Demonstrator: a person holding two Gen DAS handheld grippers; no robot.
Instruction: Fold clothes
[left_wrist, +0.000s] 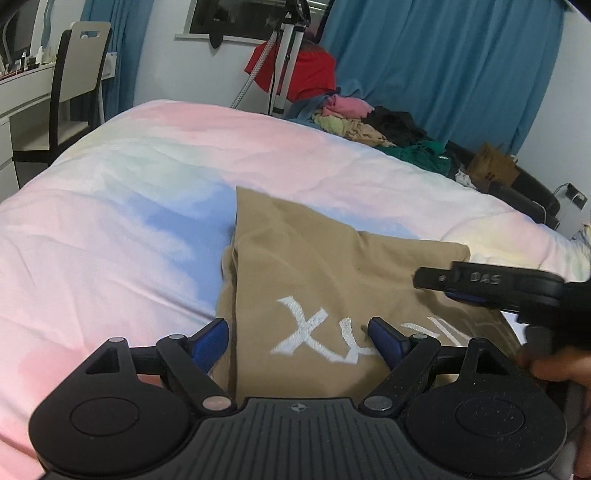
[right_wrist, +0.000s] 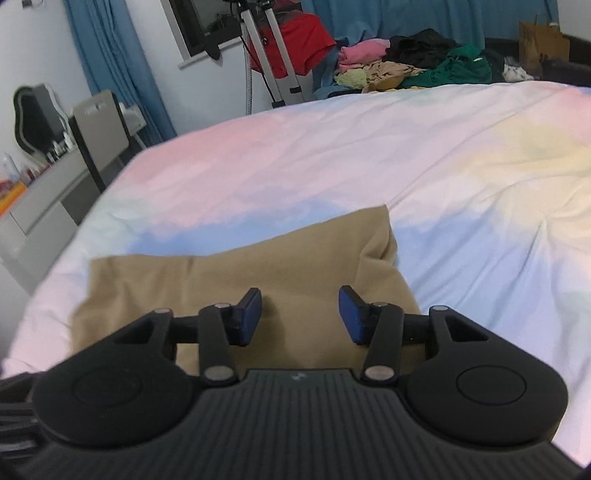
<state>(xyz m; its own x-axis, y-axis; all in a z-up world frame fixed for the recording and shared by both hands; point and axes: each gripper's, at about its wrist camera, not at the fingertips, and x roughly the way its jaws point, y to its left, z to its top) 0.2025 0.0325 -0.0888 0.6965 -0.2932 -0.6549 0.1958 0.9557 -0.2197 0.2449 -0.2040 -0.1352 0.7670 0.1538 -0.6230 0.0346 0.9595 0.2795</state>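
Tan garment (left_wrist: 332, 280): lies on the pastel bed cover (left_wrist: 129, 206), directly ahead of and beneath both claws. Already folded at least once, judging by the doubled edge along its left side and the compact oblong outline; white embroidered lettering (left_wrist: 317, 328) faces up, just in front of the left claw.

Left claw (left_wrist: 297, 334): jaws spread wide, holding nothing, hovering over the near edge of the garment with the lettering between its fingers.

Right claw (right_wrist: 301, 314): jaws likewise apart and empty, poised above the garment's near portion; whether it touches the cloth cannot be told.

Heap of unfolded clothes (right_wrist: 410, 62): pink, black, green and beige pieces, well beyond both claws at the far edge of the bed.

Progress, as a judgement: this one piece is partly folded, perhaps needing a last fold; the heap remains to be done.
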